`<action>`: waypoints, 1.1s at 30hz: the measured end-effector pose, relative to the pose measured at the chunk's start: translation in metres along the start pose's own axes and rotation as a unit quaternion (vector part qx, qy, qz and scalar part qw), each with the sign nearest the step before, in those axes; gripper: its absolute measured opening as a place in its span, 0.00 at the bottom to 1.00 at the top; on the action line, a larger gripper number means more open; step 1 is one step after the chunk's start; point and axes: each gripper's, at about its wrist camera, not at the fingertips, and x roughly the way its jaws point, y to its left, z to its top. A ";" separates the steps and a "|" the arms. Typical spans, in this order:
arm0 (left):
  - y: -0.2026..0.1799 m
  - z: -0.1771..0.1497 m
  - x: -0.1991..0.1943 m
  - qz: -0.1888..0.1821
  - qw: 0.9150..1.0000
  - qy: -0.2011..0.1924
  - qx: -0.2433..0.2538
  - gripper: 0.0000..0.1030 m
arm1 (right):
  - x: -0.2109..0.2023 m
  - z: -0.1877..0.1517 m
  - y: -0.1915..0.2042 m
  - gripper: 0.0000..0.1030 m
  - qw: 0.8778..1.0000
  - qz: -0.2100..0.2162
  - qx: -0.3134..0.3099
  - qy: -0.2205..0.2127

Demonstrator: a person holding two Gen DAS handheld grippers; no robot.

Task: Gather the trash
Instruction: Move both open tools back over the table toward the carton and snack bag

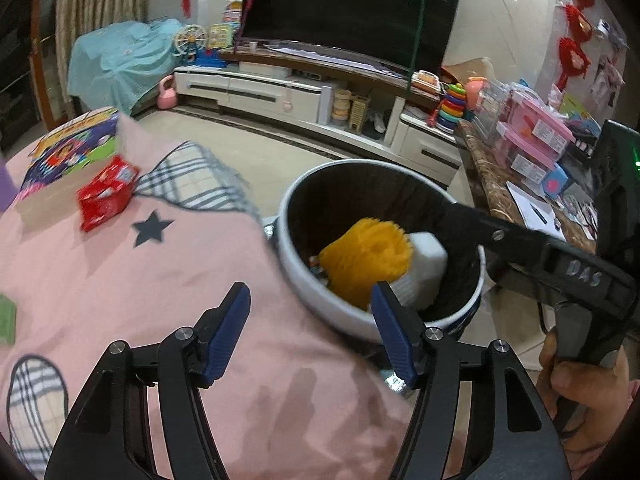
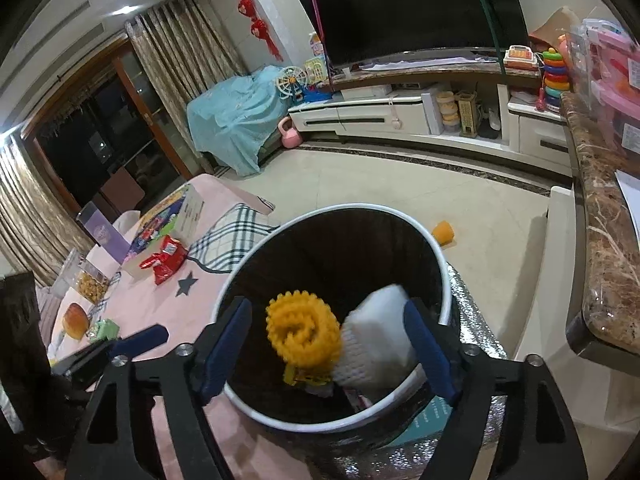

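Yellow foam netting and a white foam block blurred inside the mouth of the black-lined bin, side by side, above a few scraps of packaging at the bottom. Seen from the right gripper, blue-padded fingers spread wide over the bin's white rim, one pad on each side of the two foam pieces; whether the right pad touches the white block cannot be told, no clamp on either. Same pair of foam pieces in the left wrist view, yellow netting touching white block, the right gripper's black body reaching in from the right above the bin, a hand on its handle.

Left gripper over the edge of a pink cloth with a grey star and plaid patches, fingers apart, nothing between them. Bin just beside the cloth-covered worktop, standing on silver foil matting.

Red snack packet lying on the pink cloth near a colourful box, well apart from the bin. Further along in the right wrist view: a bread roll, a clear tub of snacks, a small green packet. Another yellow foam piece on the tiled floor beyond the bin.
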 end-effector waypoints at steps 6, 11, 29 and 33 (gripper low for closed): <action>0.034 -0.022 -0.019 0.016 0.999 -0.002 -0.050 0.63 | 0.001 -0.013 0.026 0.90 1.000 0.030 -0.001 0.001; 0.063 -0.043 -0.034 0.036 0.996 -0.002 -0.077 0.64 | 0.007 -0.028 0.050 0.90 0.999 0.049 -0.008 0.015; 0.163 -0.098 -0.072 0.087 0.979 -0.004 -0.187 0.64 | 0.036 -0.069 0.138 0.91 0.991 0.107 -0.052 0.062; 0.178 -0.104 -0.078 0.096 0.974 -0.004 -0.204 0.64 | 0.044 -0.073 0.150 0.91 0.990 0.110 -0.058 0.071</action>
